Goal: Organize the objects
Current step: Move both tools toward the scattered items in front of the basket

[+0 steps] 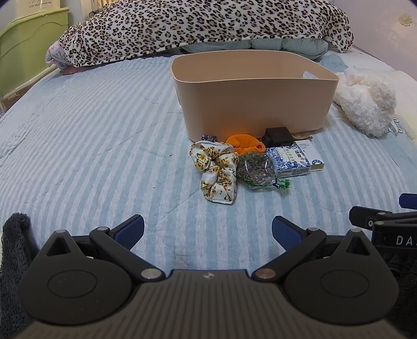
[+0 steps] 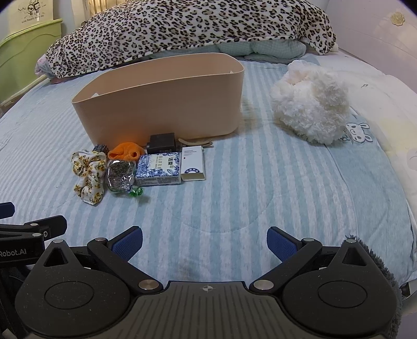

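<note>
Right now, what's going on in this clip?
A person holds two tongs over a striped bed, both open and empty: left tongs, right tongs. Nothing is picked up yet. A small pile sits in front of the beige bin: a floral scrunchie, an orange cloth, a bag of dried herbs, a blue-patterned box, a white box and a black adapter.

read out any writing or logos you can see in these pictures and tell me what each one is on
"Robot.AI": left tool, seen from the right wrist.
"DA", cut off: right tool, seen from the left wrist.
"洁柔": blue-and-white tissue pack; smaller print unreadable.
White box: round logo, unreadable.
Poster: blurred.
</note>
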### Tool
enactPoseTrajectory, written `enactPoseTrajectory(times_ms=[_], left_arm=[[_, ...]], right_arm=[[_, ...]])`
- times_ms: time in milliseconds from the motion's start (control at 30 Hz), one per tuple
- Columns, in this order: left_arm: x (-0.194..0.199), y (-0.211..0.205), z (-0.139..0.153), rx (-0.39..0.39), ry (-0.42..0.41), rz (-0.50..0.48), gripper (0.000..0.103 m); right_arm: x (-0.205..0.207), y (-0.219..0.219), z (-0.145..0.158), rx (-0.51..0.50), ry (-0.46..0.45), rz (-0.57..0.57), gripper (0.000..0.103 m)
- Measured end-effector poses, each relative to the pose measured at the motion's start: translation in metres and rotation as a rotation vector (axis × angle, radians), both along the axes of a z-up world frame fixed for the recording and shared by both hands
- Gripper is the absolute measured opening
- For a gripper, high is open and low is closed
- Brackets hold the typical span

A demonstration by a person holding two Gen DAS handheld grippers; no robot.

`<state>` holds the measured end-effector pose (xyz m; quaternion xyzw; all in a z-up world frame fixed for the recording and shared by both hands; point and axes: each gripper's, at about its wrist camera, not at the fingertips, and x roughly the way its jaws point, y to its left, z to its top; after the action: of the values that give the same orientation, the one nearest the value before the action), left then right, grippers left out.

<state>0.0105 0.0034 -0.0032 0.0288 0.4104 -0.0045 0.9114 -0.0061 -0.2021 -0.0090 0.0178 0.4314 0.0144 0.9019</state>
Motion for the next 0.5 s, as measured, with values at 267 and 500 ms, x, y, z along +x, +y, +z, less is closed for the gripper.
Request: enactPoseTrajectory(times_ms=[267, 500], left_arm=[[0.016, 0.009, -0.008, -0.022, 0.007, 0.012, 0.103], [0.038, 0.017, -0.018, -0.023, -0.001, 0.025, 0.103]], right_arm=[[0.015, 0.000, -0.002, -0.014, -0.003, 0.001, 0.103], [0.039, -0.002, -0.007, -0.025, -0.011, -0.004, 0.103]])
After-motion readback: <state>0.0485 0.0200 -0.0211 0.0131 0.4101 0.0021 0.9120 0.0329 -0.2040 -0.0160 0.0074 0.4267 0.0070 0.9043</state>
